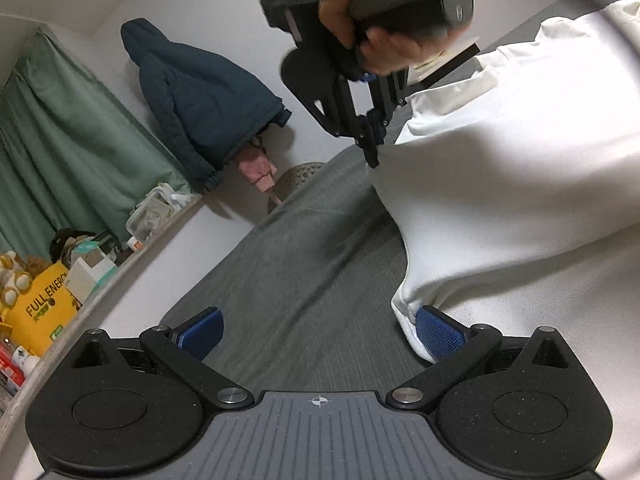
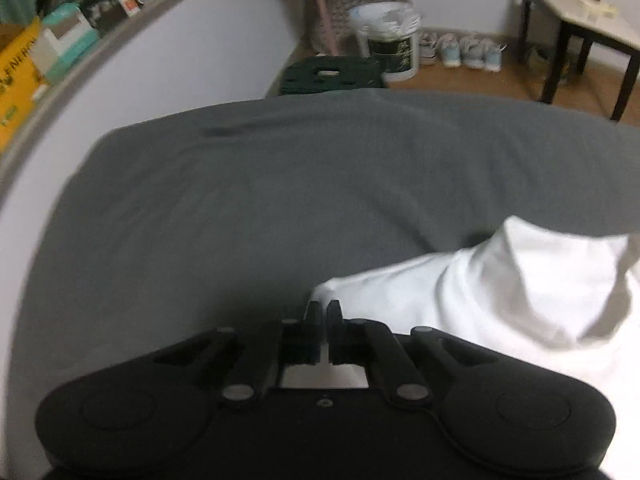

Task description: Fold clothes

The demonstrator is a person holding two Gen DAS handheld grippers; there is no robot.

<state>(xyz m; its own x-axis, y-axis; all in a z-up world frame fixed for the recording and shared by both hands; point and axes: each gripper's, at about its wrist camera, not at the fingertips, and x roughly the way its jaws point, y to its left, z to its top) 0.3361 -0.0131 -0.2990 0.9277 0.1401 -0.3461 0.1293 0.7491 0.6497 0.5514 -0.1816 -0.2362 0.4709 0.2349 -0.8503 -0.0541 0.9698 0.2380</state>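
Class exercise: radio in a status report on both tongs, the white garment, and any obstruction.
Left tongs open, right pad touching white garment edge. Right tongs shut on its corner, lifting it. Garment partly on grey bed. Nothing in the way.

We count one white garment (image 1: 520, 184) spread on one grey bed cover (image 1: 304, 264), and two handheld grippers: the left gripper (image 1: 318, 330) with two blue pads (image 1: 438, 330), and the right gripper (image 1: 370, 152), held by one hand (image 1: 384, 46). On the wall we see one dark blue jacket (image 1: 196, 96) beside one green curtain (image 1: 60, 152). Across the floor, we make out four pale sneakers (image 2: 464, 50), one white bucket (image 2: 390, 50), one dark-legged chair (image 2: 580, 28) and one round cushion (image 2: 352, 0).
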